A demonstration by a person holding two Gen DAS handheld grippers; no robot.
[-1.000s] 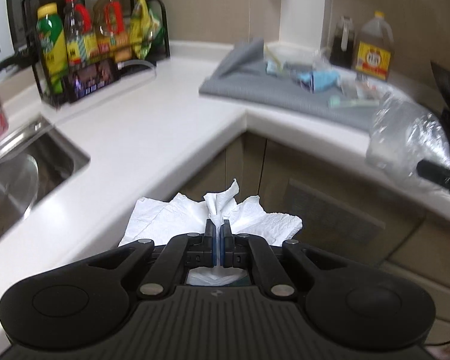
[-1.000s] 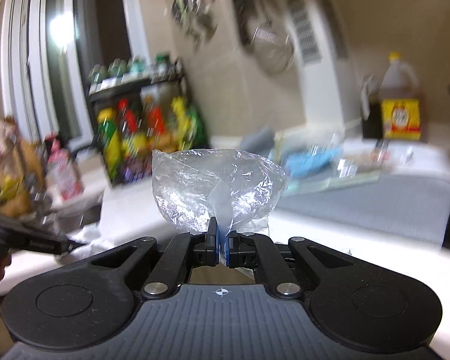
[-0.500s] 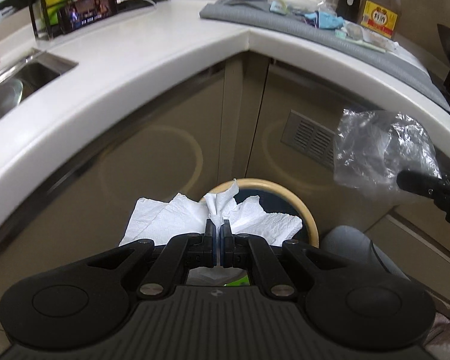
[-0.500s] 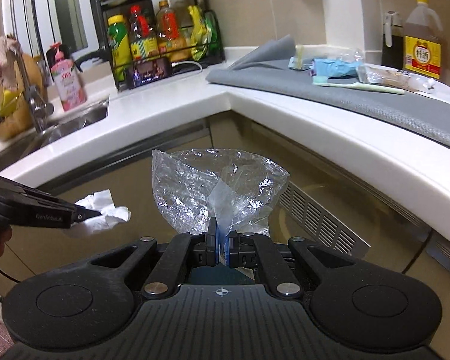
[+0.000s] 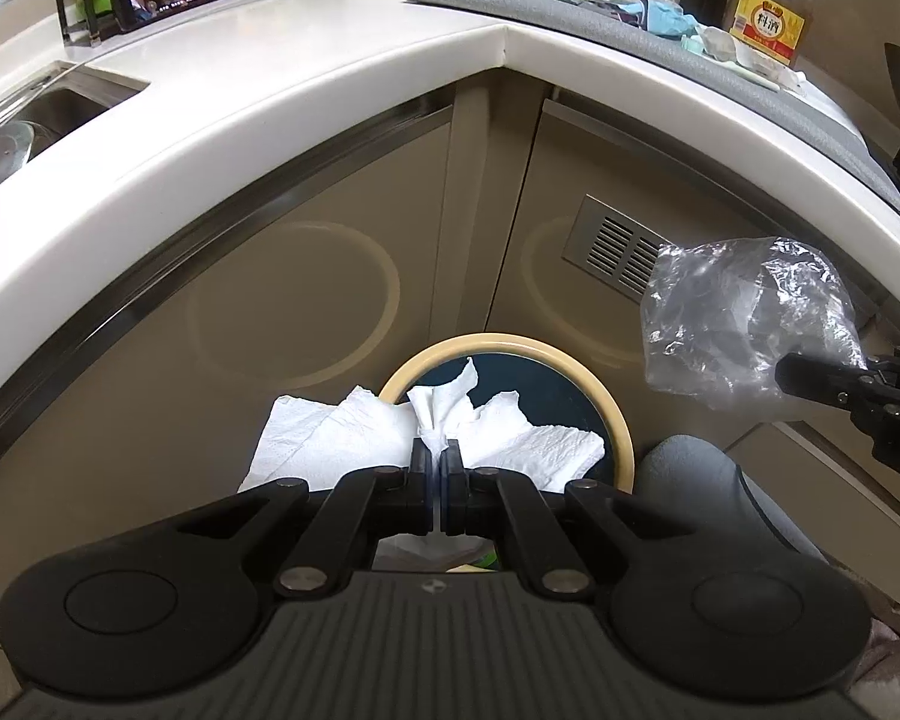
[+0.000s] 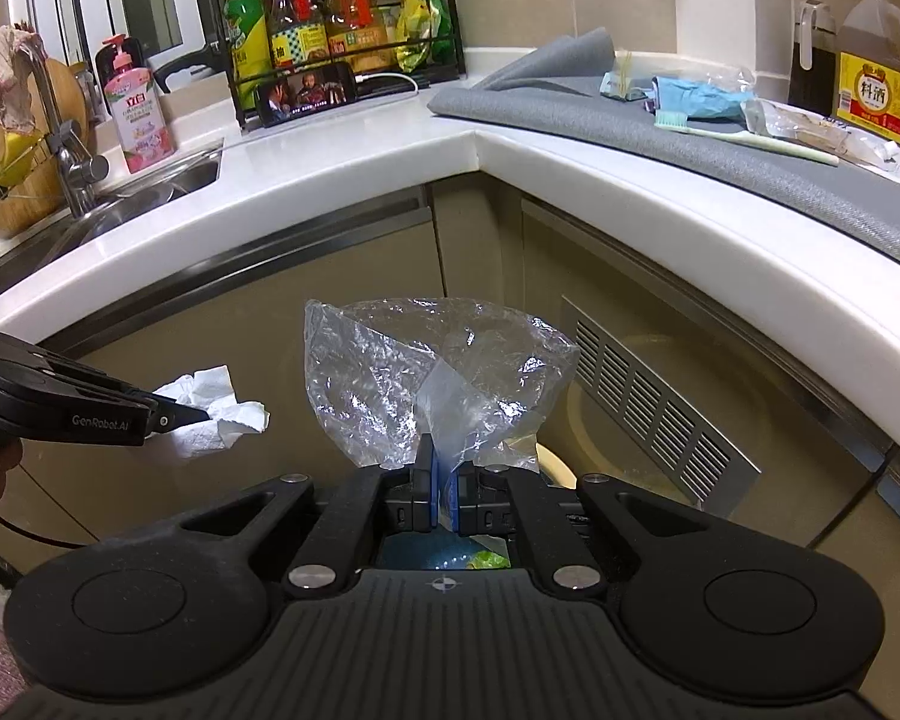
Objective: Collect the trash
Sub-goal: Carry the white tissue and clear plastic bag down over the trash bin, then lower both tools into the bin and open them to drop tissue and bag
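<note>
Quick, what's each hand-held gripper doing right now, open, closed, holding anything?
Left hand-held gripper: closed on the white paper towel.
Right hand-held gripper: closed on the clear plastic bag.

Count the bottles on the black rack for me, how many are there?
3 that I can see on the black rack: a green bottle at the left, a red-capped bottle in the middle and an orange-labelled bottle on the right. More may hide behind them.
</note>
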